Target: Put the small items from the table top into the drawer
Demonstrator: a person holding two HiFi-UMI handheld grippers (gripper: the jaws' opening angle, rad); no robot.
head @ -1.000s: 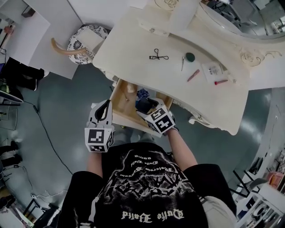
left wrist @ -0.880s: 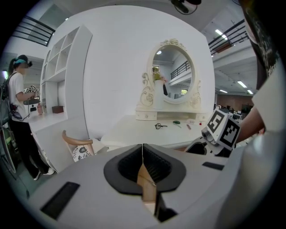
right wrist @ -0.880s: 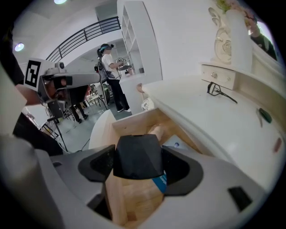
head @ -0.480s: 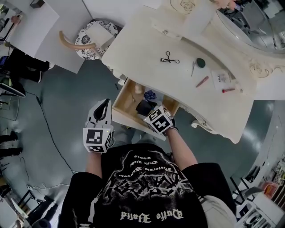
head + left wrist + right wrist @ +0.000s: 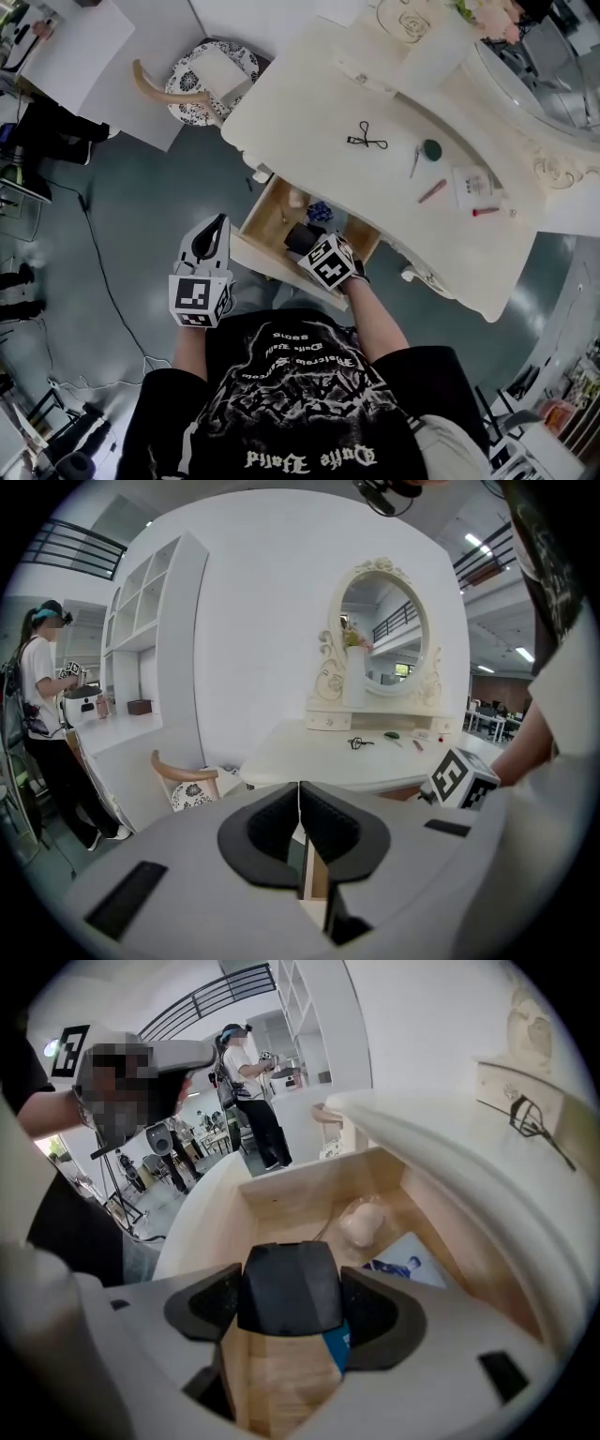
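Note:
The cream dressing table has its wooden drawer pulled open. My right gripper hangs over the drawer, shut on a black box-like item. In the right gripper view that black item fills the gap between the jaws of my right gripper, above the drawer floor. A pale lump and a blue printed card lie inside. On the table top lie a black clip, a green round piece, tweezers, a pink stick and a red tube. My left gripper is shut and empty, left of the drawer.
A chair with a patterned cushion stands left of the table. An oval mirror rises at the table's back. A white card lies near the red tube. A person stands by white shelves far left. Cables run over the grey floor.
The head view has shifted, so the table sits further right. My right gripper stays over the open drawer with the black item in it. The left gripper holds its place.

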